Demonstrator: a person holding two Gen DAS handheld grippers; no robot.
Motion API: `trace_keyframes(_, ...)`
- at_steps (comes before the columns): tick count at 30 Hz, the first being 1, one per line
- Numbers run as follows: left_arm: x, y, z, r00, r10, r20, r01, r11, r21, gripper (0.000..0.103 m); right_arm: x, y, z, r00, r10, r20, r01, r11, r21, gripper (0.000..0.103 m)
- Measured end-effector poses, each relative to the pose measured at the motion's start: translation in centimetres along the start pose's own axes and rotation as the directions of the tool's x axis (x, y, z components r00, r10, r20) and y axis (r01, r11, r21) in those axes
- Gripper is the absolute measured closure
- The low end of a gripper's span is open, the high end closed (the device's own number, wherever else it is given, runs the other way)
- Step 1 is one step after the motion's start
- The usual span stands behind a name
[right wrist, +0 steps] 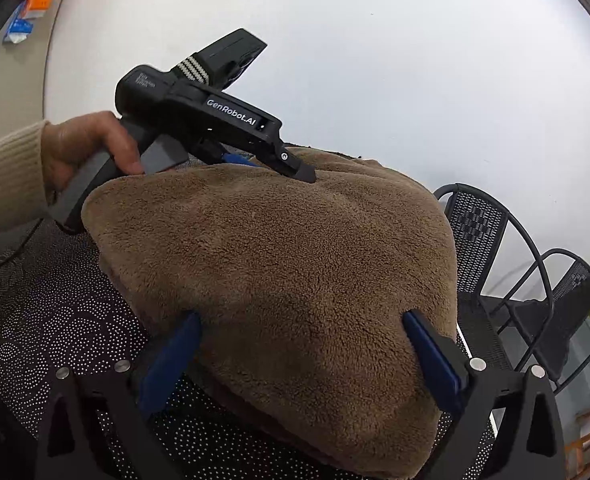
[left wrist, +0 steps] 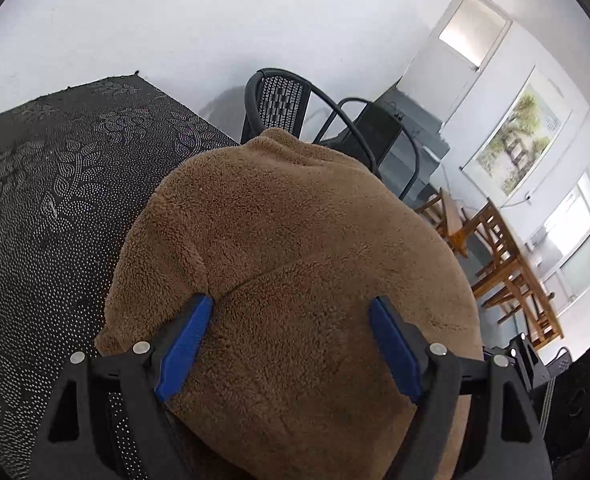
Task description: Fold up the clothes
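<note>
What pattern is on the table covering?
Black table covering with white dotted swirls and leaves, clearest in the left wrist view.

The folded brown fleece (left wrist: 295,264) fills the space ahead of the left claw (left wrist: 291,316) and between its blue fingers. To that claw's left the dotted worktop (left wrist: 55,200) lies bare. Beyond the fleece, black mesh chairs (left wrist: 283,104) crowd the worktop's edge.

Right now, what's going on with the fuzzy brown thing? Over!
Both hand-held grippers open, straddling the fleece. Fleece bundled on the cloth. Nothing blocking.
</note>
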State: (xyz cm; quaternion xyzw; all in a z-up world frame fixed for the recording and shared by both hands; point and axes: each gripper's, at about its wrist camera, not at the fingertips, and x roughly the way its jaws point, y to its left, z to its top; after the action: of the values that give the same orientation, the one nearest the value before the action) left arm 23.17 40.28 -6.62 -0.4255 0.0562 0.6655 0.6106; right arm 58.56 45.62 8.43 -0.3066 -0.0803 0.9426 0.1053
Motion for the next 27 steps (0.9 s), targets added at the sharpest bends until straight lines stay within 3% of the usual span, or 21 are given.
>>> trace_keyframes(5,-0.3,0.1,0.2,1.000,-0.008,-0.001,0.008,1.000,-0.011,0.019,-2.1,-1.0,3.0,0.997,0.021,0.076,-0.033,0.986,0.163,0.001)
trace_keyframes(9,-0.6,0.1,0.4,1.000,-0.012,-0.005,0.012,1.000,-0.028,0.019,-1.4,1.1,5.4,0.994,-0.034,0.104,0.018,0.988,0.154,0.001)
trace_keyframes(13,-0.7,0.1,0.2,1.000,-0.012,-0.007,0.012,1.000,-0.003,0.019,1.1,3.3,6.2,0.998,-0.026,0.050,0.020,0.994,0.109,0.001)
trace_keyframes(18,-0.8,0.1,-0.2,1.000,-0.019,0.004,0.019,1.000,0.012,0.019,4.6,4.1,4.8,0.994,-0.020,-0.104,0.027,0.998,0.061,0.001)
trace_keyframes(27,-1.0,0.4,-0.9,0.998,-0.041,0.043,0.039,0.998,0.056,0.019,5.3,3.1,4.2,0.991,0.027,-0.130,-0.017,0.997,0.080,0.000)
